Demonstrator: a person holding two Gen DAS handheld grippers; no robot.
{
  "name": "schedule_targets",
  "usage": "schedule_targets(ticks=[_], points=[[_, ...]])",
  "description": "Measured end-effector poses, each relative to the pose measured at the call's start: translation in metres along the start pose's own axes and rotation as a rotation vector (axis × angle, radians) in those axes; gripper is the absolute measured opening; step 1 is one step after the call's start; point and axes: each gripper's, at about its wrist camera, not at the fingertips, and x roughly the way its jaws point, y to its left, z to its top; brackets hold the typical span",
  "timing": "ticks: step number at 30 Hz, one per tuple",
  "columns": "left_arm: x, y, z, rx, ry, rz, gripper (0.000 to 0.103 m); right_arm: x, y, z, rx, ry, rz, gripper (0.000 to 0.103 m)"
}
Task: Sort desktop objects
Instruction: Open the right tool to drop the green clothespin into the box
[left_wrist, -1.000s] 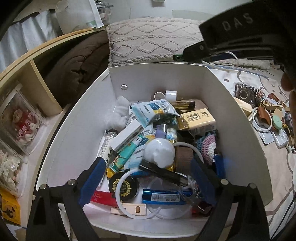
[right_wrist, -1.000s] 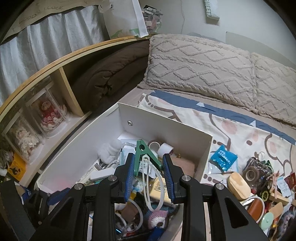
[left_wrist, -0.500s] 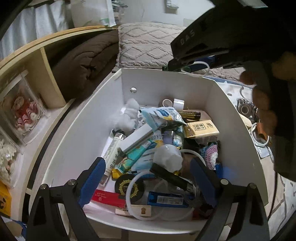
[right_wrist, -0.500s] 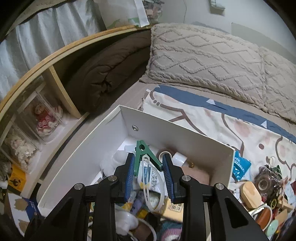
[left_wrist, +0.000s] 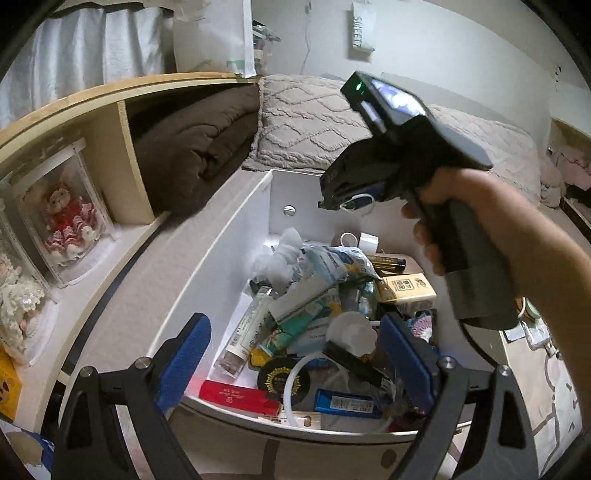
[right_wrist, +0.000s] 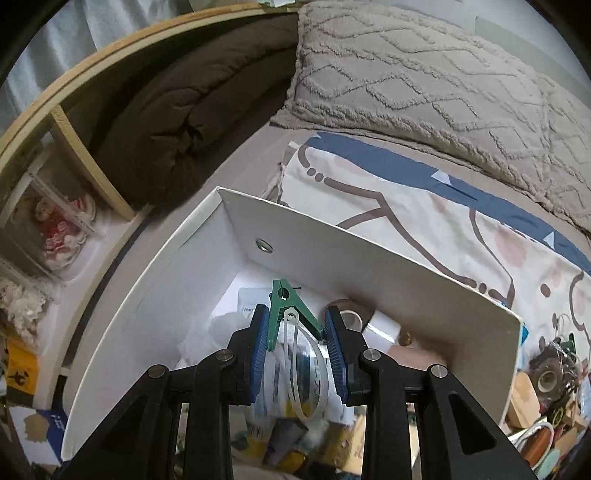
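R tool (right_wrist: 297, 347) clamped on green clip (right_wrist: 283, 308) w/ white tie, held over box (right_wrist: 369, 269) – drop-off step; next: let go inside. L tool (left_wrist: 295, 354) apart, empty, near box front

One white box (left_wrist: 236, 236); one green clip (right_wrist: 286, 314); two grey pillows (right_wrist: 424, 77); one brown blanket (left_wrist: 195, 144); one red-dressed doll (left_wrist: 68, 218).

Grey pillow (right_wrist: 424, 74), brown blanket (right_wrist: 177, 122)
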Motion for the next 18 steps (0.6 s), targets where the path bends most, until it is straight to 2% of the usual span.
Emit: schedule_targets(ticks=[9, 18], points=[[-0.015, 0.012, 0.001, -0.051, -0.052, 0.001, 0.093, 0.032, 0.014, 0.015, -0.02, 0.063, -0.022, 0.031], [-0.016, 0.015, 0.001, -0.054, -0.059, -0.007, 0.093, 0.047, 0.019, 0.018, -0.025, 0.074, -0.005, 0.031]])
